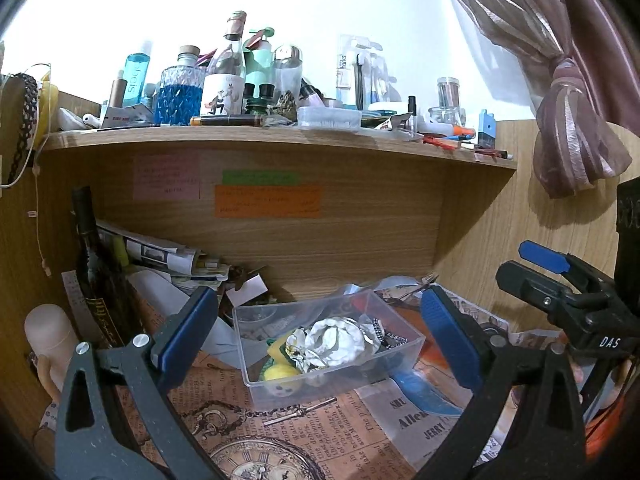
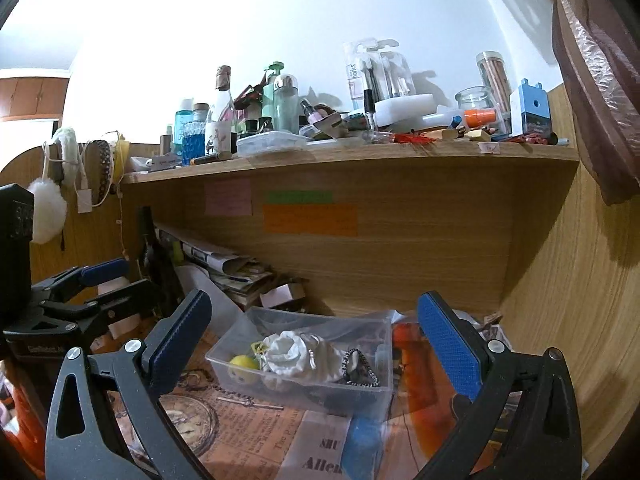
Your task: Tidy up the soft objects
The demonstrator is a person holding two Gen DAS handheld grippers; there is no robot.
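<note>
A clear plastic box (image 1: 256,372) sits on the newspaper-covered desk, also in the right wrist view (image 2: 224,360). Inside lie a white scrunched soft item (image 1: 336,340) (image 2: 292,352), a yellow soft toy (image 1: 280,374) (image 2: 243,363) and a dark beaded band (image 2: 360,366). My left gripper (image 1: 320,344) is open and empty, its blue pads either side of the box, above it. My right gripper (image 2: 316,348) is open and empty, also facing the box. The right gripper shows at the right in the left wrist view (image 1: 556,280); the left gripper shows at the left in the right wrist view (image 2: 92,284).
A wooden shelf (image 1: 280,136) above holds many bottles, jars and pens. Sticky notes (image 1: 268,200) are on the back panel. A dark bottle (image 1: 96,272) and stacked papers (image 1: 168,256) stand at the left. A curtain (image 1: 568,128) hangs right. White fluffy items (image 2: 48,204) hang left.
</note>
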